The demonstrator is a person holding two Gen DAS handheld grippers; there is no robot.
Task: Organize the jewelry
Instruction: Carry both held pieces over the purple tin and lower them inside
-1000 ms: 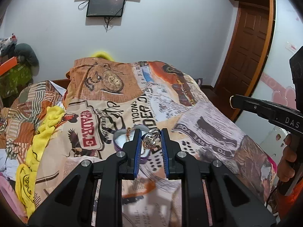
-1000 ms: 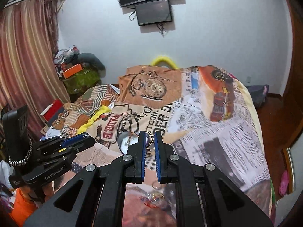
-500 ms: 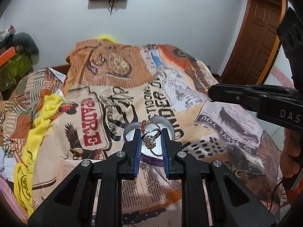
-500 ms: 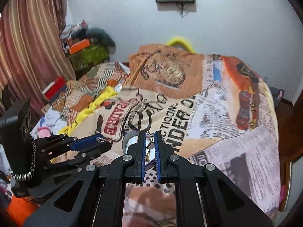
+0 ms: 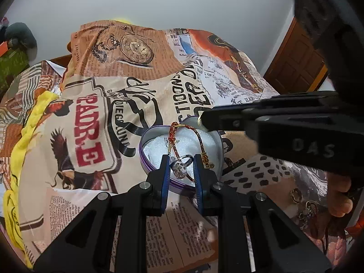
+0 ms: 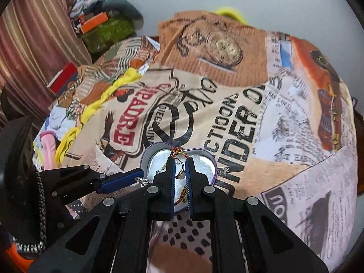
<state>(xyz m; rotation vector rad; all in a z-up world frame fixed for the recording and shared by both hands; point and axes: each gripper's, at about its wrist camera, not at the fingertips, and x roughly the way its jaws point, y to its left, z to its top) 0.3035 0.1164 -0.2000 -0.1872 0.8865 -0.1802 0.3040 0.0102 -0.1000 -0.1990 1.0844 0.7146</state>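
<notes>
A heart-shaped purple tin (image 5: 145, 159) with white foam lining lies on the bed; it also shows in the right wrist view (image 6: 211, 159). A red-and-gold cord bracelet (image 5: 174, 134) lies in it. My left gripper (image 5: 180, 161) is shut on a silver ring (image 5: 180, 167) just over the tin's near edge. My right gripper (image 6: 180, 165) is shut on a small gold ring (image 6: 180, 173) above the tin; its tip with the gold ring shows in the left wrist view (image 5: 201, 119).
The tin lies on a printed bedspread (image 5: 91, 113). More rings and jewelry (image 5: 295, 195) lie on the bed at the right, near the hand. A yellow cloth (image 5: 34, 118) lies at the left. Clutter and a curtain (image 6: 34, 34) stand left of the bed.
Both grippers have moved forward and down to the tin, each with its ring. The right gripper's tip now reaches over the tin's far rim.
</notes>
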